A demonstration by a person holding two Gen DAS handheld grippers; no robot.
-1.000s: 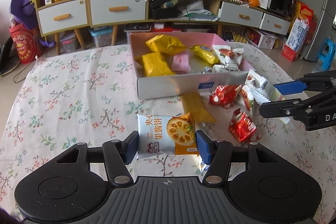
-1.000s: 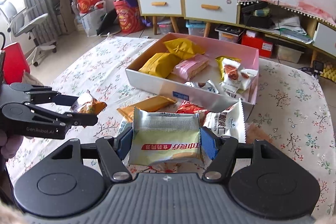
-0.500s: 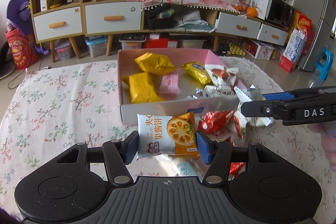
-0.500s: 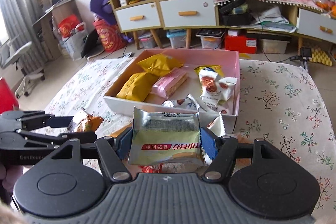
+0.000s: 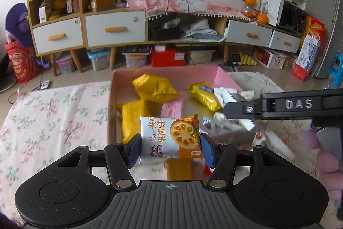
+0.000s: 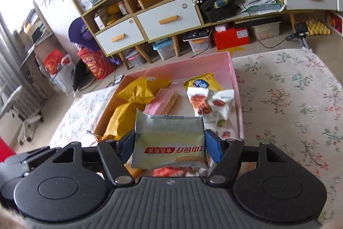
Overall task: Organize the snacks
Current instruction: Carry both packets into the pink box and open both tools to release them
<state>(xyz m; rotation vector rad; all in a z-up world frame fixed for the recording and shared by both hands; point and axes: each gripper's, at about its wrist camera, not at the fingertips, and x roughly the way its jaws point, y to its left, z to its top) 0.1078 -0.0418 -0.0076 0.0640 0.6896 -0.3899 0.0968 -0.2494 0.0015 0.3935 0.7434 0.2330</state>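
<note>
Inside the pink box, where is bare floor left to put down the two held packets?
In the pink box, bare floor lies along the far wall, and between the pink wafer packet and the nut packets. The left side, with the yellow bags, is crowded.

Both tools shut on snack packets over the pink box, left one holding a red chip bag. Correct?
Not quite. The left tool holds a jam biscuit packet, white and orange, as the left wrist view shows. The right tool grips a silver-green packet above the pink box.
</note>
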